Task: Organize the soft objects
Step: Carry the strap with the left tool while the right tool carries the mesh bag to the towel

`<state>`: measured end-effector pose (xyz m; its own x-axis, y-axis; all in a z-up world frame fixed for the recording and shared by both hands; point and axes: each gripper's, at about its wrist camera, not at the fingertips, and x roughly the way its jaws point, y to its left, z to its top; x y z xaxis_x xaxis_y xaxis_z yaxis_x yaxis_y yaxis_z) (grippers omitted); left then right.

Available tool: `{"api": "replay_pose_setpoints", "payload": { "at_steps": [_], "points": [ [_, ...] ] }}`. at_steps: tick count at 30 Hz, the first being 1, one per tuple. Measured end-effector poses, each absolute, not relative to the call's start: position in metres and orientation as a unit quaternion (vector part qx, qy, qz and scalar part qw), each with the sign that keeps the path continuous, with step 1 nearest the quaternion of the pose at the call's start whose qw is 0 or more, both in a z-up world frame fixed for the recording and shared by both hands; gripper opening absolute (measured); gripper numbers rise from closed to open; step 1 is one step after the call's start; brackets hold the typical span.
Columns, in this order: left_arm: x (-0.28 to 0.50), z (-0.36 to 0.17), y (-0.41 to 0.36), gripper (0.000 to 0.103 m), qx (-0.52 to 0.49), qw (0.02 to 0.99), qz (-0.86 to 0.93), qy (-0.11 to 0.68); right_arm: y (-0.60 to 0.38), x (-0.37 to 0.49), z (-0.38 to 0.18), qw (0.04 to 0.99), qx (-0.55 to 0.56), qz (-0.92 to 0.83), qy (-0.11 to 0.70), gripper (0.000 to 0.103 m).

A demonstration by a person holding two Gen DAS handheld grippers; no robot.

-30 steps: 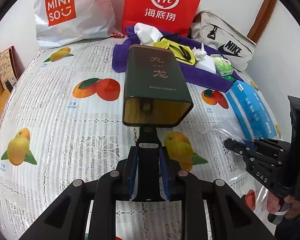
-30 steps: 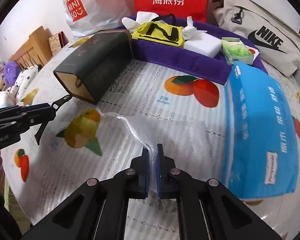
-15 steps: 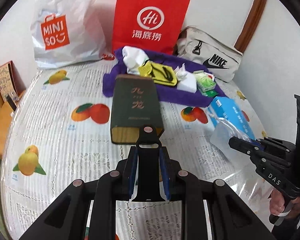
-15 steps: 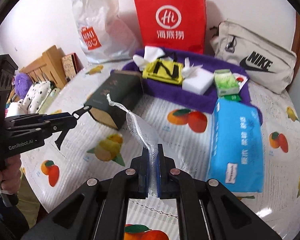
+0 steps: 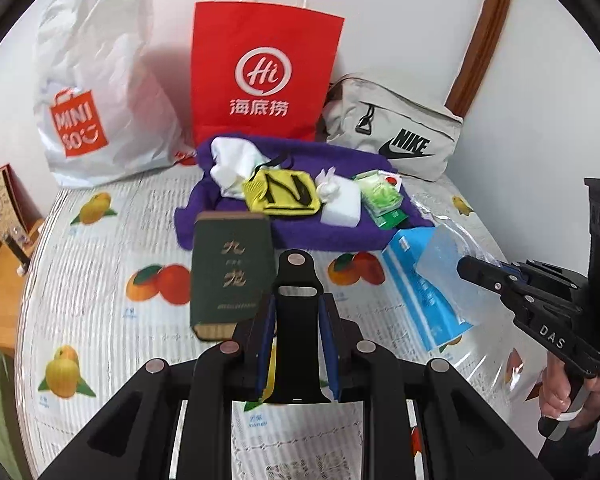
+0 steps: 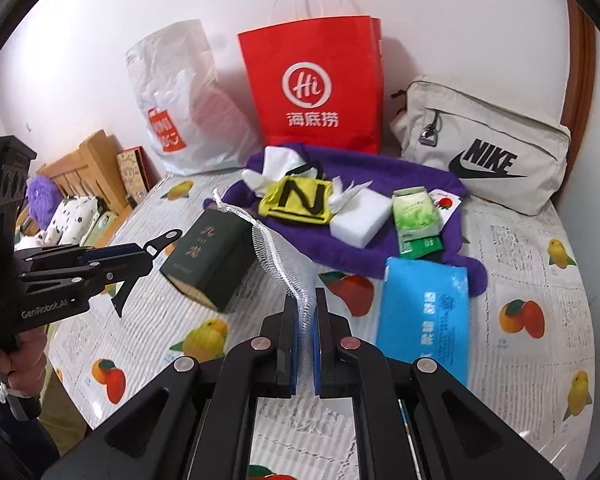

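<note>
My right gripper (image 6: 307, 316) is shut on a clear plastic bag (image 6: 278, 256) with a white zip edge and holds it up in the air; the bag also shows in the left wrist view (image 5: 440, 260). My left gripper (image 5: 296, 332) is shut on a black clip piece (image 5: 296, 280) and hovers above the table near a dark green box (image 5: 230, 268). A purple towel (image 5: 328, 236) at the back carries a yellow pouch (image 5: 282, 194), a white sponge block (image 5: 340, 204), white cloth (image 5: 236, 164) and green tissue packs (image 5: 382, 196).
A blue tissue pack (image 6: 422, 312) lies on the fruit-print tablecloth (image 5: 100, 280) at the right. A red paper bag (image 5: 260, 76), a white Miniso bag (image 5: 96, 104) and a grey Nike bag (image 5: 396, 136) stand against the wall. Wooden furniture (image 6: 88, 168) stands left.
Both grippers rose and pulled back from the table. The right one lifted the clear plastic bag off the tablecloth. The green box now sits further away from the left gripper.
</note>
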<state>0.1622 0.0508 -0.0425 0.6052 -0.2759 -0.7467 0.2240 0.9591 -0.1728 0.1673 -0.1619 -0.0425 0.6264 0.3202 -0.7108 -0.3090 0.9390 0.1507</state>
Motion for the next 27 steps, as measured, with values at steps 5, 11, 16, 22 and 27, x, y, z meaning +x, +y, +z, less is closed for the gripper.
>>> {"api": "replay_pose_setpoints", "payload": {
  "at_steps": [5, 11, 16, 22, 27],
  "points": [
    [0.175, -0.036, 0.044, 0.021, -0.027, 0.896, -0.141, 0.420, -0.173, 0.181, -0.038, 0.905, 0.013, 0.167, 0.391, 0.006],
    [0.194, -0.034, 0.045, 0.021, -0.041, 0.897, -0.134, 0.420, -0.180, 0.196, -0.036, 0.906, 0.011, 0.164, 0.389, 0.006],
    [0.209, -0.030, 0.046, 0.021, -0.043, 0.898, -0.131, 0.417, -0.185, 0.211, -0.034, 0.907, 0.011, 0.159, 0.389, 0.006],
    [0.225, -0.025, 0.045, 0.021, -0.039, 0.900, -0.132, 0.413, -0.188, 0.228, -0.034, 0.908, 0.012, 0.155, 0.390, 0.006],
    [0.237, -0.023, 0.044, 0.021, -0.037, 0.900, -0.133, 0.413, -0.189, 0.239, -0.035, 0.908, 0.012, 0.152, 0.391, 0.006]
  ]
}}
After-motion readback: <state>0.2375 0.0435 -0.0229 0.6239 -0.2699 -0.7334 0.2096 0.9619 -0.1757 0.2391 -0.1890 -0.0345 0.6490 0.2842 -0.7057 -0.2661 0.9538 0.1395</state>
